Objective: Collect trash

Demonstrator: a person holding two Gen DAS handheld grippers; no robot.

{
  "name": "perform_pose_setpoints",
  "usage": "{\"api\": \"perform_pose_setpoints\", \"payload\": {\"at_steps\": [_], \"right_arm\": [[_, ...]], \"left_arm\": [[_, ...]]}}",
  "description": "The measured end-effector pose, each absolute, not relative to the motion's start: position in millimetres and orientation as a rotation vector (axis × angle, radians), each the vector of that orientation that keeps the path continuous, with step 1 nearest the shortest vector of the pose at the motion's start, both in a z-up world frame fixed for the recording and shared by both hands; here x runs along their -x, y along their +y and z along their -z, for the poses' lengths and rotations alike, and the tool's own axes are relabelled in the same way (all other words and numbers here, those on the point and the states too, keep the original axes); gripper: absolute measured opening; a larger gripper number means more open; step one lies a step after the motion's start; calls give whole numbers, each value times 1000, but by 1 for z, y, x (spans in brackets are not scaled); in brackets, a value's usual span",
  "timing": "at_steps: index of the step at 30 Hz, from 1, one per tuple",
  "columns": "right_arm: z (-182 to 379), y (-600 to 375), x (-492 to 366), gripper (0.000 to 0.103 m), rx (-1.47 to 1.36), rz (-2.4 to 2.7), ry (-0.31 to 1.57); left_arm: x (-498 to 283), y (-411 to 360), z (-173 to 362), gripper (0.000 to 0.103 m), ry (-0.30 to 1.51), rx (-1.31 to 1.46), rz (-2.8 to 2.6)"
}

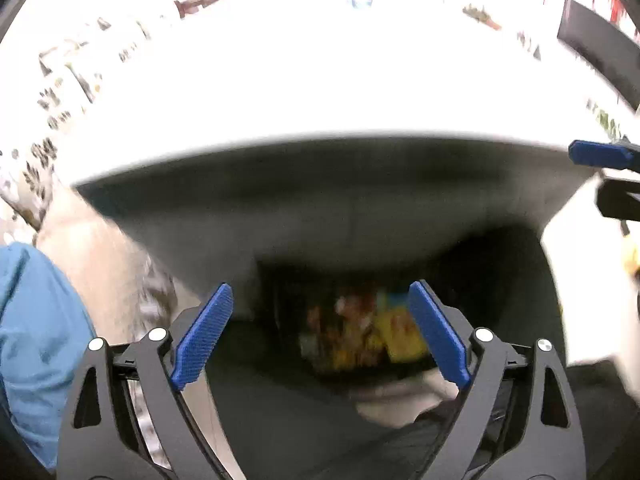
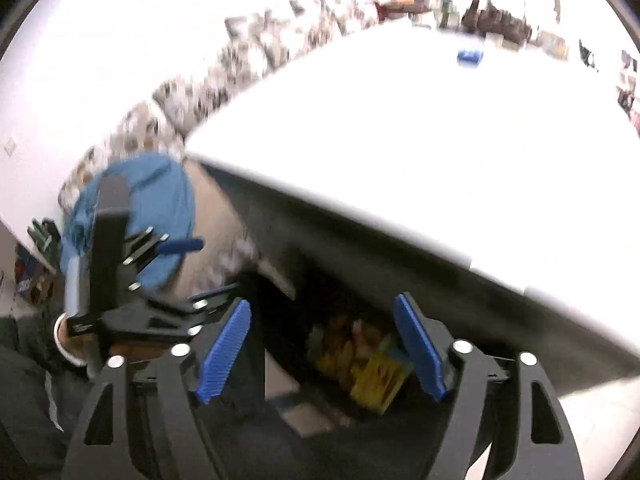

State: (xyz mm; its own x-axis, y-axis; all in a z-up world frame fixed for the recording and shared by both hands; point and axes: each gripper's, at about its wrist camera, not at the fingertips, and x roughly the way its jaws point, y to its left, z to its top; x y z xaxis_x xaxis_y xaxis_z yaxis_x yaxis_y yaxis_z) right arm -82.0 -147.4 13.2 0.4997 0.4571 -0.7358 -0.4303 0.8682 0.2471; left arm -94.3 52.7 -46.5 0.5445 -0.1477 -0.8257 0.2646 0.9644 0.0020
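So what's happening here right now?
A person holds a gripper in each hand above a dark bin tucked under the edge of a white table. Colourful wrappers lie in the bin. The left gripper and right gripper both have open, empty jaws.

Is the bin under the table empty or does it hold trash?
Not empty: colourful wrappers lie inside the dark bin below the white table.

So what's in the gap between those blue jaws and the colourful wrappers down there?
Nothing: in both wrist views the open left gripper and right gripper frame the blurred wrappers lying in a dark bin below the table edge.
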Motion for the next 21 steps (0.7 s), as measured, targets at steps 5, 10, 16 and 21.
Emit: {"api": "perform_pose_setpoints", "payload": {"at_steps": [5, 10, 16, 21], "right_arm": [[-78, -167, 26, 98, -77, -313, 633], [-91, -179, -40, 98, -91, -106, 576], [-63, -179, -100, 98, -125, -9, 661], [-40, -174, -129, 98, -156, 37, 713]], "left_arm": [[26, 57, -27, 92, 771, -34, 162], [-48, 37, -48, 92, 696, -6, 104], [-110, 5, -40, 92, 663, -72, 55], [-129, -3, -29, 92, 683, -66, 67]]}}
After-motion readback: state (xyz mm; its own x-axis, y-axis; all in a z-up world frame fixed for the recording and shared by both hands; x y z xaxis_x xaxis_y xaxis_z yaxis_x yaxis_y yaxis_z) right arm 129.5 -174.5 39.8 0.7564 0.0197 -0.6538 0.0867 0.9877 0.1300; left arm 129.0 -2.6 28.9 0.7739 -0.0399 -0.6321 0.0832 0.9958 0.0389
